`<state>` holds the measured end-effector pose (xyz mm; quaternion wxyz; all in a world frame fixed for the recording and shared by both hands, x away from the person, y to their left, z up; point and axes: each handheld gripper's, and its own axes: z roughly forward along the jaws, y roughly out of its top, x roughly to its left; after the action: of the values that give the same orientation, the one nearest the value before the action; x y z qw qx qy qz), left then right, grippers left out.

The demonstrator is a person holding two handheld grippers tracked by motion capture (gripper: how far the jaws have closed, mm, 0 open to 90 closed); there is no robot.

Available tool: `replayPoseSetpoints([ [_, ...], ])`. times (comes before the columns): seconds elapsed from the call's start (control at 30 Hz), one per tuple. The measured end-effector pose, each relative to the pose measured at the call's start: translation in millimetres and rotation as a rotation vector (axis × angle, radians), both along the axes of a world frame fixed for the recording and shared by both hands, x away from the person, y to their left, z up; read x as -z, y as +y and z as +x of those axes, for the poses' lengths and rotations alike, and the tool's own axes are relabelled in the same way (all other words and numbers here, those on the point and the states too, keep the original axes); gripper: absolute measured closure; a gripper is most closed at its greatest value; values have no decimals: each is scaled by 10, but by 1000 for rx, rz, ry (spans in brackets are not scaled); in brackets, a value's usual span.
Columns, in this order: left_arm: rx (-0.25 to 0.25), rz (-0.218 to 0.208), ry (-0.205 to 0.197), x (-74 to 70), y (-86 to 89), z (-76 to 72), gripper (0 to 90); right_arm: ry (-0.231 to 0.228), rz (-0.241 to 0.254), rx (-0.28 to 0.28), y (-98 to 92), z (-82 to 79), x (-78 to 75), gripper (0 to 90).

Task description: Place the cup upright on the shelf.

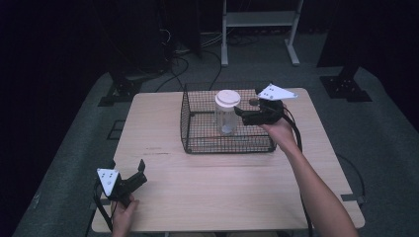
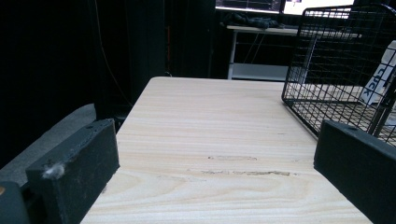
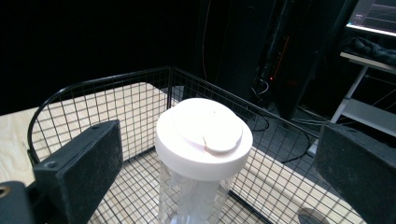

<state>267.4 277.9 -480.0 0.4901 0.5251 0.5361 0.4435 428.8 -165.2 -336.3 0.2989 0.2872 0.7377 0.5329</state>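
Observation:
A clear plastic jar [image 1: 226, 117] with a white lid [image 3: 203, 135] stands upright inside a black wire basket [image 1: 197, 126] at the middle of the wooden table [image 1: 212, 177]. My right gripper [image 1: 240, 114] is held over the basket's right side, open, its jaws spread wide just short of the lid and nothing between them. My left gripper [image 1: 141, 173] rests near the table's front left corner, open and empty, pointing toward the basket [image 2: 336, 70].
A small dark round object [image 1: 253, 102] lies on the table behind the basket. A white shelf frame [image 1: 259, 29] stands on the floor beyond the table, with cables beside it. Bare tabletop stretches between the left gripper and the basket.

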Motion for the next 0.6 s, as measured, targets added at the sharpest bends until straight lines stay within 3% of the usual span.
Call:
replayPoseSetpoints([
  [0.6, 0, 1, 0, 0, 0, 0, 0, 4, 2, 3, -190, -197, 13, 8],
])
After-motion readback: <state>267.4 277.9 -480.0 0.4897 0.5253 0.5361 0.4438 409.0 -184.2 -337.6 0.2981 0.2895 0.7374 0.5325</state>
